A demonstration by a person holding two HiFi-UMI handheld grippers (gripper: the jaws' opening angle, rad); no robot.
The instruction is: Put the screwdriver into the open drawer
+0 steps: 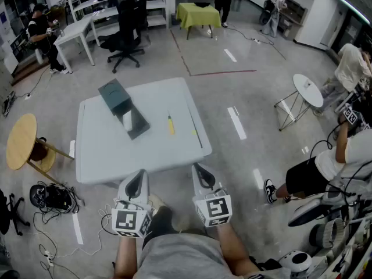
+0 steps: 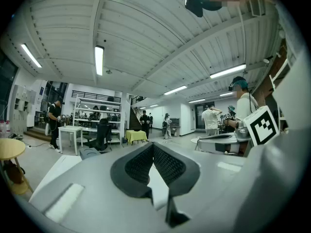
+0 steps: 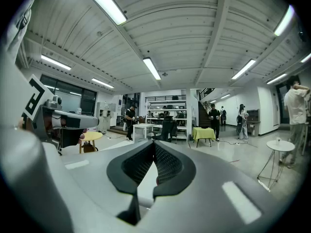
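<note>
We find the small yellow-handled screwdriver (image 1: pixel 171 124), right of the dark green drawer box (image 1: pixel 122 106), too small to show its tip.

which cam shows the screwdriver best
The head view. It looks down on the table and shows the whole yellow screwdriver lying flat, right of the open drawer and apart from it. The left and right gripper views look level across the room, and neither shows the screwdriver.

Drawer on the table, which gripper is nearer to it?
Left. The left gripper hangs off the table's near edge, roughly in line with the drawer; the right gripper sits further right.
</note>
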